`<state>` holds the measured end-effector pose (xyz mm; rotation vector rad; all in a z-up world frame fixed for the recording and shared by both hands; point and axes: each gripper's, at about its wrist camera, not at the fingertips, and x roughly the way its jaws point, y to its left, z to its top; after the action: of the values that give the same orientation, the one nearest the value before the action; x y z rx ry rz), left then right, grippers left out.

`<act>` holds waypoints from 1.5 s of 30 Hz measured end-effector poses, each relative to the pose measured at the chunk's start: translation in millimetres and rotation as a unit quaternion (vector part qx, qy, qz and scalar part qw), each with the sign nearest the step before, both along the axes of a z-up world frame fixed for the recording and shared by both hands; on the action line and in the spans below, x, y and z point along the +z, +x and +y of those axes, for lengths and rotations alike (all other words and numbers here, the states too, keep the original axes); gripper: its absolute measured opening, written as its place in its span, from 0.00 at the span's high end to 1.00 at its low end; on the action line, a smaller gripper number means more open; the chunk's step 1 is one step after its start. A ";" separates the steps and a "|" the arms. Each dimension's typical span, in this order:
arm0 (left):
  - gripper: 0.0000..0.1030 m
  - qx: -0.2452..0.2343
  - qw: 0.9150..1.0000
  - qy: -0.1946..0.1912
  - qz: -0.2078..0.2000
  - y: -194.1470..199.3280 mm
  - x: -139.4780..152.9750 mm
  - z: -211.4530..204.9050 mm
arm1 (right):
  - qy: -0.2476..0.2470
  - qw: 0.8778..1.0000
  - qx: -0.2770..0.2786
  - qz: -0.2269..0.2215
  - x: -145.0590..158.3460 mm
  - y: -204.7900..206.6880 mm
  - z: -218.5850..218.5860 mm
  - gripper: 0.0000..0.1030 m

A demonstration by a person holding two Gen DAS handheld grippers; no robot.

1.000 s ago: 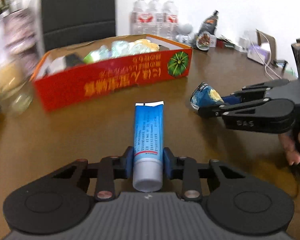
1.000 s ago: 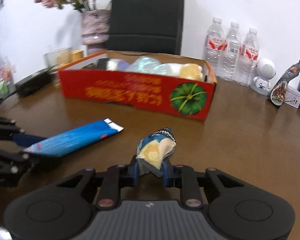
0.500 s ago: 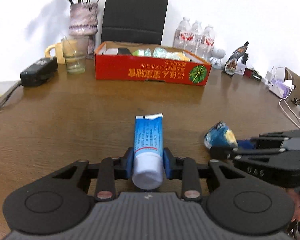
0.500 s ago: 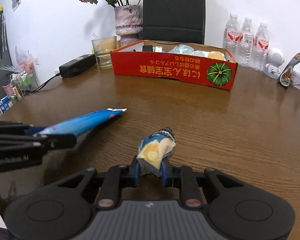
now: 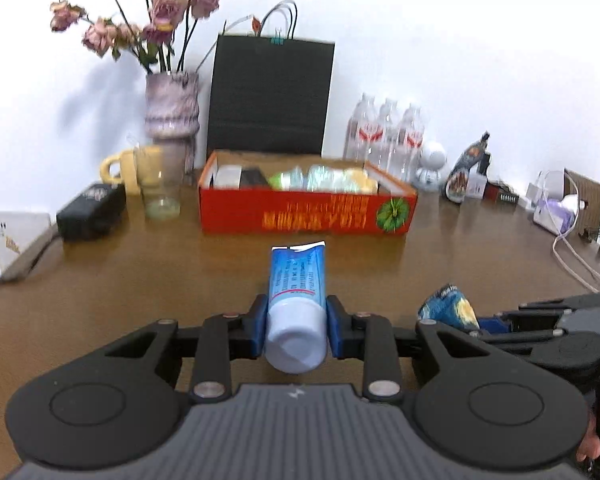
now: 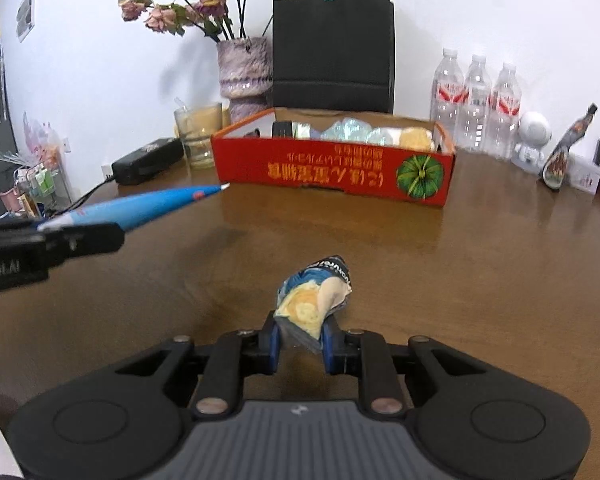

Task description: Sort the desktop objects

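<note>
Tube (image 5: 296,280) in left hand-held gripper (image 5: 296,332), snack pkt (image 6: 316,300) in right (image 6: 300,344).

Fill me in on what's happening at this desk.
A person is sorting desktop items with a handheld gripper in each hand. The left gripper is clamped on a blue tube, the right gripper on a crumpled snack packet. Both are held above the wooden table, short of the red cardboard box, which already holds several packets. Neither item is in the box yet.
</note>
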<state>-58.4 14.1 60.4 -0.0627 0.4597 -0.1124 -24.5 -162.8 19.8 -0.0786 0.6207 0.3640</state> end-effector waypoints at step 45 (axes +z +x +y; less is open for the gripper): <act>0.11 0.080 0.991 0.008 0.104 287.9 58.0 55.0 | -0.038 0.986 -0.069 0.147 71.9 296.6 -18.5 0.48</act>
<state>229.5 69.1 118.4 -0.0951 0.6615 0.0564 272.1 -181.4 91.7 -0.0540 0.9278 0.2197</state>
